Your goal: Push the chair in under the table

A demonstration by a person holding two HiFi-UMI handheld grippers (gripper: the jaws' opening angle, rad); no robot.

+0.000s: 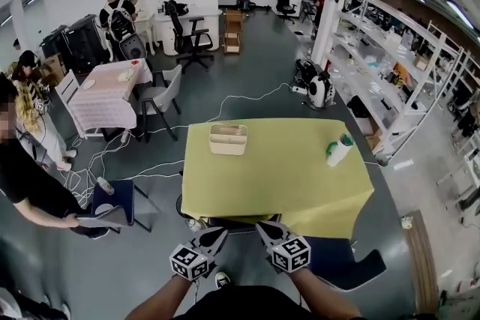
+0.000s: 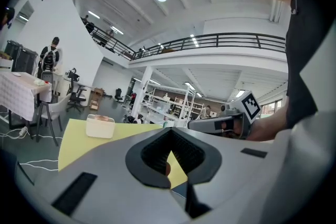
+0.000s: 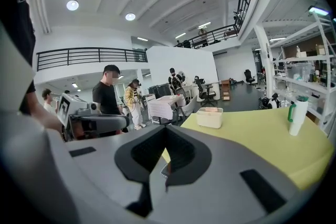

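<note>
From the head view, a big table with a yellow tabletop (image 1: 285, 183) stood in the middle of a large room. A pale box (image 1: 228, 139) sat near its far side, and a white bottle with a green cap (image 1: 339, 150) stood well apart from it, toward the right edge. The chair (image 1: 225, 221) was at the near edge, mostly tucked under the yellow cloth, with only a strip of its dark back showing. The left gripper (image 1: 217, 234) and the right gripper (image 1: 264, 227) were side by side just in front of that back, pointing at it. I could not tell if they touched it. A person in black (image 1: 22, 183) stood at the left, and long shelves (image 1: 397, 79) ran along the right. In the left gripper view, the gray fingers (image 2: 105, 165) of the left gripper (image 2: 170, 134) were pressed together with nothing held. Past them lay the tabletop (image 2: 84, 139) with the box (image 2: 100, 126), and the right gripper (image 2: 226, 124) was beside it. In the right gripper view, the fingers (image 3: 231, 176) of the right gripper (image 3: 167, 128) were also together and empty. The box (image 3: 209, 117) and the upright bottle (image 3: 296, 115) stood on the tabletop (image 3: 252, 134), and the left gripper (image 3: 89, 123) showed at the left.
</note>
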